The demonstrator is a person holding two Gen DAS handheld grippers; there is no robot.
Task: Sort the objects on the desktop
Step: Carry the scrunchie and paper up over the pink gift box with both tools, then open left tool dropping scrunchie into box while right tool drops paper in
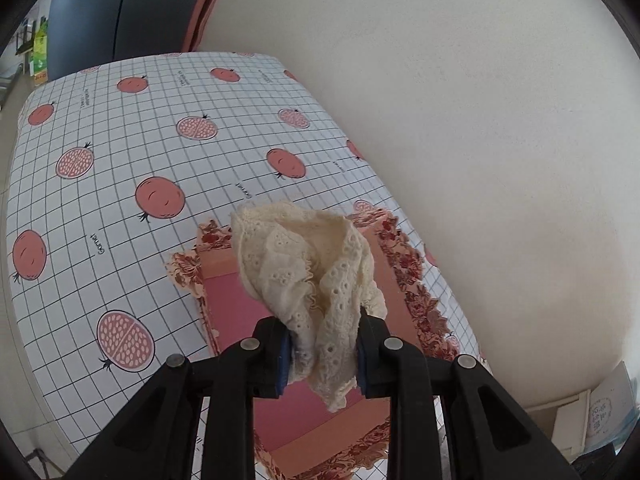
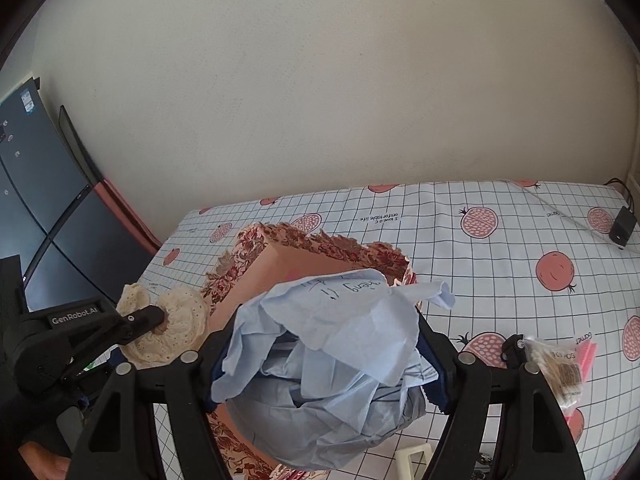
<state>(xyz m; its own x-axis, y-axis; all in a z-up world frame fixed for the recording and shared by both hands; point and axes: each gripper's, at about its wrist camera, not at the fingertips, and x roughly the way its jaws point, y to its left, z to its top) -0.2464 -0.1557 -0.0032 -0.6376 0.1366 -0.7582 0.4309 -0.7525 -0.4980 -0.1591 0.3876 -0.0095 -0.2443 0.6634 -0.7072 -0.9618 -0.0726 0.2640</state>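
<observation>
A pink box with a red floral scalloped rim (image 1: pixel 416 280) stands open on the gridded tablecloth with pomegranate prints. My left gripper (image 1: pixel 320 356) is shut on a bunched cream lace cloth (image 1: pixel 308 264) and holds it over the box's inside. In the right wrist view the same box (image 2: pixel 260 264) lies just behind my right gripper (image 2: pixel 320 364), whose jaws stand wide and press on a crumpled light-blue paper with handwriting (image 2: pixel 336 360). The left gripper (image 2: pixel 160 316) with the lace cloth (image 2: pixel 180 336) shows at the left of that view, beside the box.
A bag of cotton swabs (image 2: pixel 560 372) and a pink comb (image 2: pixel 586 354) lie on the cloth at the right. A black adapter with a cable (image 2: pixel 622 226) sits at the far right. A cream wall (image 2: pixel 320 80) runs behind the table. A dark fridge (image 2: pixel 36 200) stands at the left.
</observation>
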